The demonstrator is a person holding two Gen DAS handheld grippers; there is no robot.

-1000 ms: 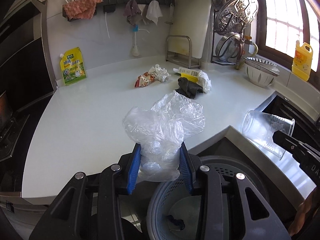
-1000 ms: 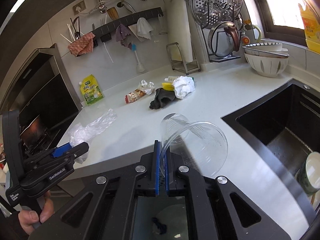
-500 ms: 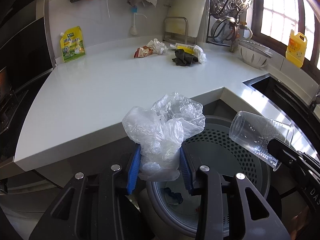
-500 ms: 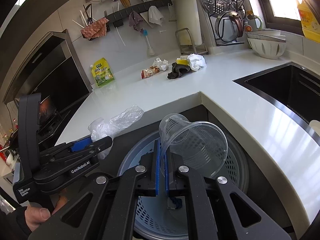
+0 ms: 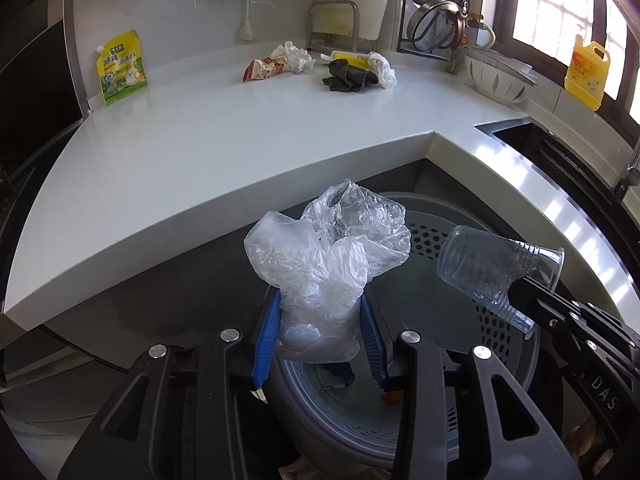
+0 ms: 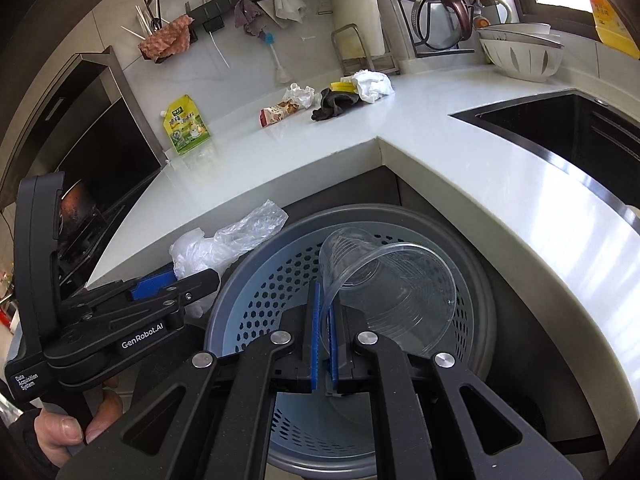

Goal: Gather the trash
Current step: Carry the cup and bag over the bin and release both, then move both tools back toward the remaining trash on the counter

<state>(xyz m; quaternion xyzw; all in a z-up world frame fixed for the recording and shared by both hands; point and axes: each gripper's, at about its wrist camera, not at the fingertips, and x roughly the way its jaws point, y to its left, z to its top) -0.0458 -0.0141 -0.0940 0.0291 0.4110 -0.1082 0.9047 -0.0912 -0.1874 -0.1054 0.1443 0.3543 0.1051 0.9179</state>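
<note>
Yellow pouch (image 5: 121,67): stands at the far left of the surface (image 5: 200,152) against the wall; it looks like a kept product rather than trash, though I cannot be sure
Left hand-held gripper (image 5: 320,330): jaws part-way in, blue pads pressing both sides of the crumpled clear plastic bag (image 5: 326,268); most of the bag billows free above the pads, so the hold is on its lower bunch only
Where the bag hangs: over the near rim of the grey perforated bin (image 5: 448,236), which stands below the inner corner of the surface, placed so a release should drop it inside
Snack wrapper (image 5: 262,69) and white tissue (image 5: 294,58): lie touching each other at the back of the surface, not yet collected
Dark cloth (image 5: 346,76), yellow tube (image 5: 348,56), white wad (image 5: 382,70): one small heap just right of the wrapper, likewise waiting
Right hand-held gripper (image 6: 325,340): jaws all but together, pinching the thin rim wall of the clear plastic cup (image 6: 390,280)
Cup's pose: on its side, mouth toward the right wrist camera, directly above the bin's opening
Step in hand: both pieces appear ready to be let go into the bin
Risk: the light bag may cling to a pad or drift past the rim
</note>
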